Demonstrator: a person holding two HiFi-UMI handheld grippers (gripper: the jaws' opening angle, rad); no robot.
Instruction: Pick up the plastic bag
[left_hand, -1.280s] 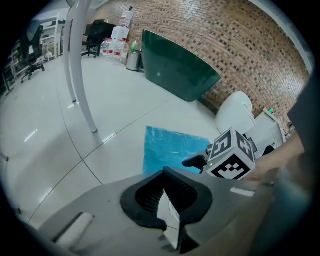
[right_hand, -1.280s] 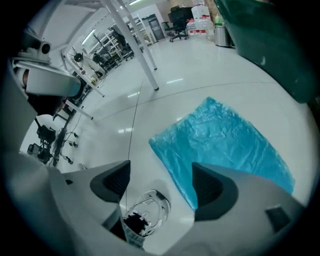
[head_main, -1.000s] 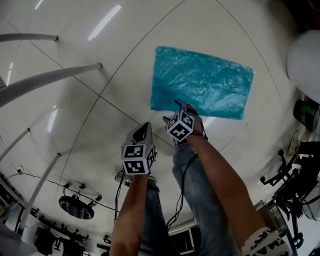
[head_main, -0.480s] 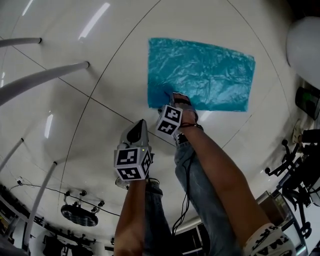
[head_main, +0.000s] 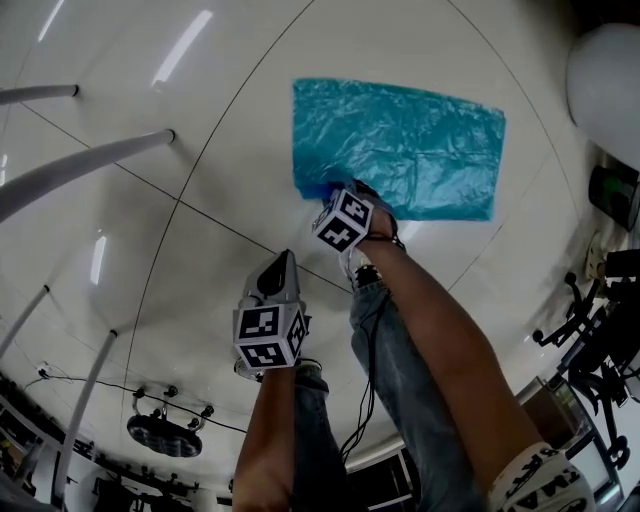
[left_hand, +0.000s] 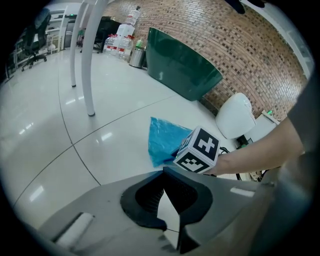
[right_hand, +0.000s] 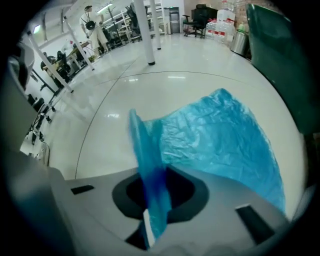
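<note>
Blue plastic bag (head_main: 400, 145) lies flat on the white floor (head_main: 200, 120). Right gripper (head_main: 328, 192) is closed on its near left corner, a fold of film standing between the jaws. Left gripper (head_main: 282, 262) hangs nearer, jaws together, empty. Judged light, limp, slippery: a bunched corner holds better than one layer. Bag's mouth cannot be made out; head view hides the pinch behind the marker cube (head_main: 343, 220).

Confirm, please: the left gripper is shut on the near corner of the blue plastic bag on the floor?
No: the right gripper is shut on the near corner of the blue plastic bag on the floor; the right gripper view shows it.
</note>
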